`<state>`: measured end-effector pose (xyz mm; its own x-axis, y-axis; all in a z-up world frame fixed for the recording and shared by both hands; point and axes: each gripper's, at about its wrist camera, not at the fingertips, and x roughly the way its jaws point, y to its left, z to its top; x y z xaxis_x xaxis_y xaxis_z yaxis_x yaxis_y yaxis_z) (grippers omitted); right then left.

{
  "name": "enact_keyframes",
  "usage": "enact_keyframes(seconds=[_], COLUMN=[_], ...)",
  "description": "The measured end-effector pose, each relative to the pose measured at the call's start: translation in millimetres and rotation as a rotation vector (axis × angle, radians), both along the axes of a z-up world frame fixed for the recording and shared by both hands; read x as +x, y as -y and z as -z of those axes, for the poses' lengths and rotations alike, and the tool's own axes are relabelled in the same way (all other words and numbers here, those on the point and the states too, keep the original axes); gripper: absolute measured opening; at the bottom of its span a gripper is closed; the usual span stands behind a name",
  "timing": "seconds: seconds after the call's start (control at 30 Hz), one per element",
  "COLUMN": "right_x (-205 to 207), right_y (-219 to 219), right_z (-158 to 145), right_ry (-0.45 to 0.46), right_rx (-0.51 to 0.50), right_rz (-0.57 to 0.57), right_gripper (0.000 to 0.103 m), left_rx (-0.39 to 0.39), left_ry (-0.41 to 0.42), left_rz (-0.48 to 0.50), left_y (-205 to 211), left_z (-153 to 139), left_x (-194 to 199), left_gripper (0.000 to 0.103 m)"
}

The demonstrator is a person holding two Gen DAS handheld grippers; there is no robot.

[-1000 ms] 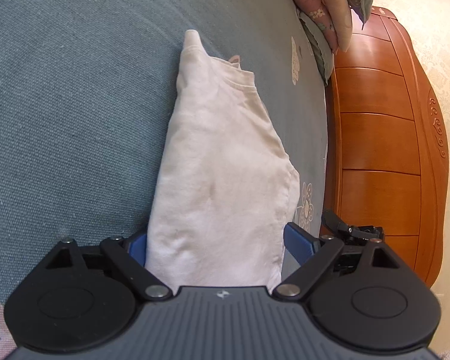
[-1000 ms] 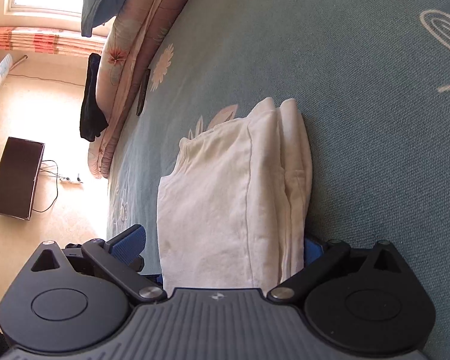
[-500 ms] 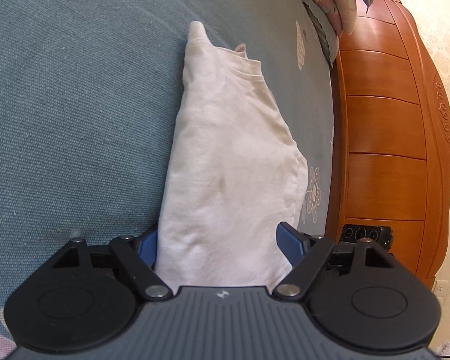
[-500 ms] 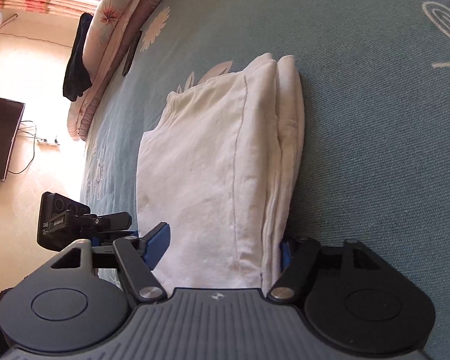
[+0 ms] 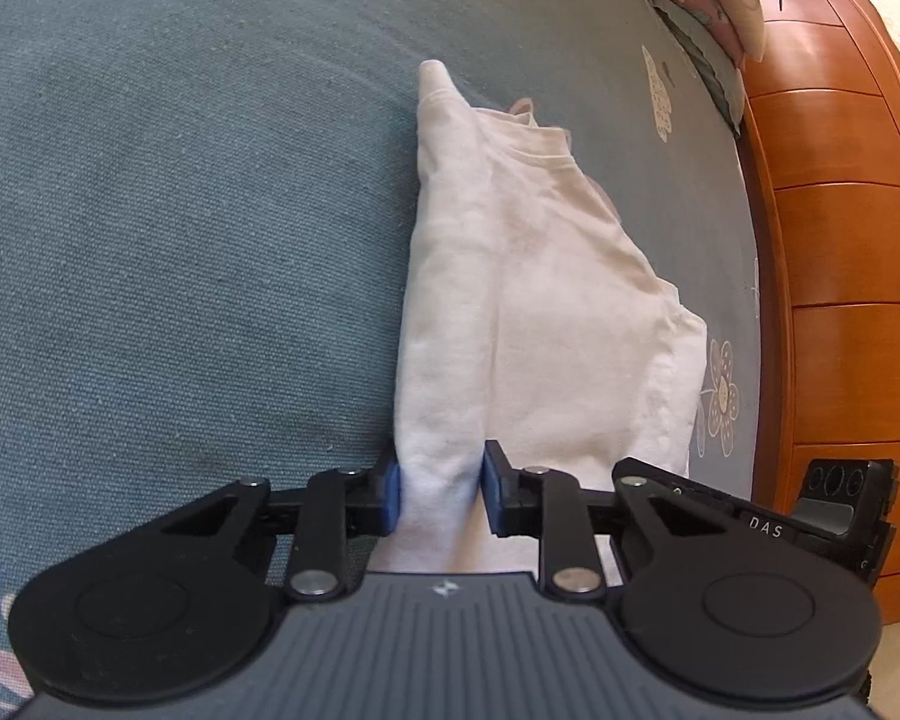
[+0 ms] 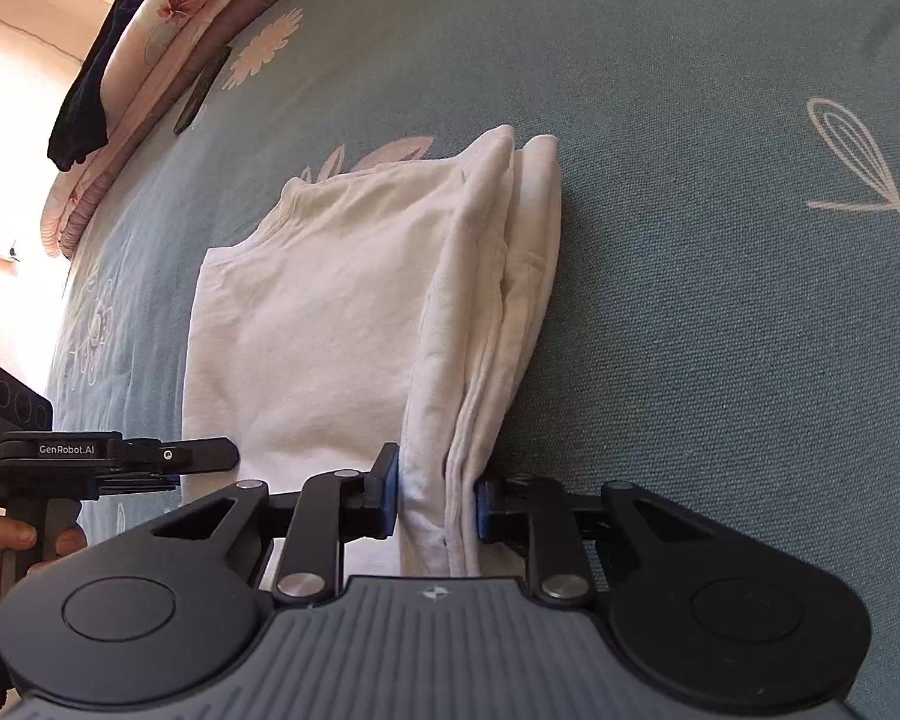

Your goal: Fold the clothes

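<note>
White cotton cloth, a folded shirt (image 5: 534, 312), is laid on a blue-green bed cover (image 5: 180, 210) printed with pale flowers. The near end of the shirt is pinched from two sides. In the left wrist view, the left gripper (image 5: 441, 495) has just been closing, and its blue pads (image 5: 392, 495) are now pressed on a bunched fold at the near left edge of the shirt. In the right wrist view, the right gripper (image 6: 437, 501) has also just been closing, and the stacked layers at the shirt's near right edge are squeezed between its pads (image 6: 388, 498). The rest of the shirt is resting flat on the cover. An orange wooden bed frame (image 5: 840, 300) is seen beside the cover in the left wrist view. A rolled flowered quilt (image 6: 150, 60) is placed at the far edge of the bed. In the right wrist view the other gripper's handle is held by a hand (image 6: 6, 552) at the left border.
</note>
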<state>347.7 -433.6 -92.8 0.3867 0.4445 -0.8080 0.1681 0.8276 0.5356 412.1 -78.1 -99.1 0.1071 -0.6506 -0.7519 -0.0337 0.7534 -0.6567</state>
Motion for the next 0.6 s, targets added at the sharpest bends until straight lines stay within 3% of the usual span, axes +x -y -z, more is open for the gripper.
enact_keyframes(seconds=[0.3, 0.6], right_x=[-17, -66], right_y=[-16, 13], right_z=[-40, -91], right_ry=[0.091, 0.136], right_rx=[-0.182, -0.335], right_rz=[-0.077, -0.035], right_gripper=[0.019, 0.018], left_rx=[0.014, -0.021], left_ry=[0.121, 0.195], left_rz=[0.061, 0.196], left_y=[12, 64], left_z=[-43, -74], left_x=[-22, -53], left_gripper=[0.014, 0.014])
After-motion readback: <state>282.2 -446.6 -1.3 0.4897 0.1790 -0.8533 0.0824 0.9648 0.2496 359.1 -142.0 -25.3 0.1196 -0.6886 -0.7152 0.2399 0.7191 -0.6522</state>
